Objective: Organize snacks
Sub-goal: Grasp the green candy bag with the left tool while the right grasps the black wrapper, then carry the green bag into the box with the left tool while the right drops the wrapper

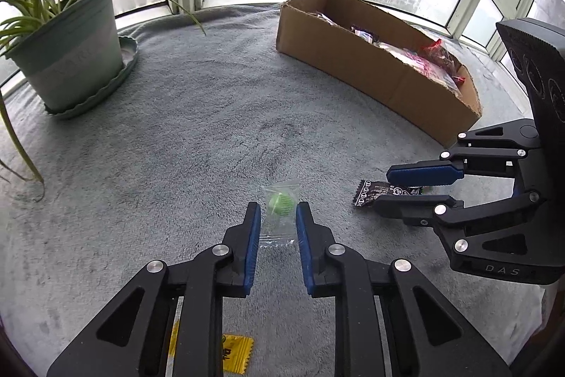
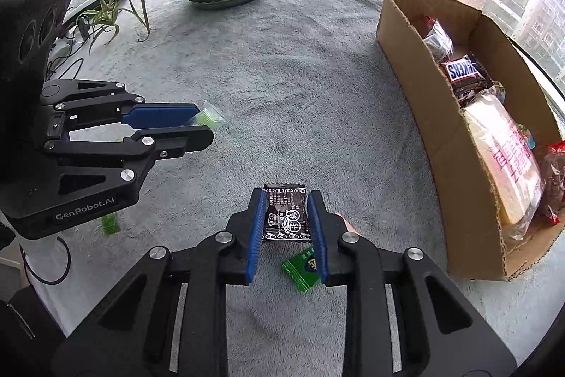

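The cardboard box [image 2: 441, 129] sits to my right on the grey blanket [image 1: 197, 129] and is already partly filled: the right wrist view shows a Snickers bar [image 2: 462, 69], a big pale bread pack [image 2: 505, 161] and dark and red wrapped snacks inside, so I judge the sorting well under way but not done. My right gripper [image 2: 286, 214] has its jaws narrowed around a black candy wrapper [image 2: 286, 214], pads at both edges; it looks gripped, though I cannot tell if it is lifted off the blanket. My left gripper [image 1: 278, 218] has its jaws narrowed on a clear packet with a green sweet [image 1: 279, 211]; in the right view that packet [image 2: 208, 119] sticks out past the fingertips above the blanket, so I judge it held. Still loose on the blanket: a green sachet [image 2: 305, 267] just under my right jaws, a yellow packet [image 1: 236, 352] under my left gripper body, and a small green wrapper [image 2: 109, 223] near the left gripper. Only the left view shows the yellow packet; only the right view shows the box contents clearly and both green pieces. The potted plant [image 1: 74, 52] stands at the far left, well apart.
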Tool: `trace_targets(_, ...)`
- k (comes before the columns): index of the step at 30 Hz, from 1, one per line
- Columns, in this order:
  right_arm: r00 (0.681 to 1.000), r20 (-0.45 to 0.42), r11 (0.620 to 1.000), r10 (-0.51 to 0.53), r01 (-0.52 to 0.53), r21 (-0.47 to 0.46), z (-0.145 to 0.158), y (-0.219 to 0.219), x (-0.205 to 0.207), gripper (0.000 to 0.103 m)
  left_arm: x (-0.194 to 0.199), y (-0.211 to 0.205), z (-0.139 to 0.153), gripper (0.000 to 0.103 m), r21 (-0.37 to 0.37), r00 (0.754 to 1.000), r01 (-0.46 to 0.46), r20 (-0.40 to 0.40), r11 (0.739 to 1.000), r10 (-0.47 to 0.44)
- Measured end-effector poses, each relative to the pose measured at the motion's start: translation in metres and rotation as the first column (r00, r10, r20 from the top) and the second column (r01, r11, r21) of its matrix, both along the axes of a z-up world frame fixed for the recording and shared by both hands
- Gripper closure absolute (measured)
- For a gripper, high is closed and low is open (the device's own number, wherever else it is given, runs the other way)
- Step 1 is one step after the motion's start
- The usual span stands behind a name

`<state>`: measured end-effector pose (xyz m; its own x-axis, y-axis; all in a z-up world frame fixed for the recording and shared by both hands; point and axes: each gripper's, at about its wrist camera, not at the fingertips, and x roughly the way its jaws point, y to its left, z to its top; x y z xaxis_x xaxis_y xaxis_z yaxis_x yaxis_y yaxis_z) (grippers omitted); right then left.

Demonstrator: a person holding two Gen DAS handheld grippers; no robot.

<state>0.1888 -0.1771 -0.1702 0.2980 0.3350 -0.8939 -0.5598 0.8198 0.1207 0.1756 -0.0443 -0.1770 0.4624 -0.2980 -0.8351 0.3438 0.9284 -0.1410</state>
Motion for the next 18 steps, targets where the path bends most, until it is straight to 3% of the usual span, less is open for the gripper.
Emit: trace_targets(18,0.985,0.165,0.998,-0.052,0.048,0.029,0.070,-0.039,0.011,0.078,0.006,-0.006,0.041,0.084,-0.035,0.995,0.012,0.099,0.999,-0.009)
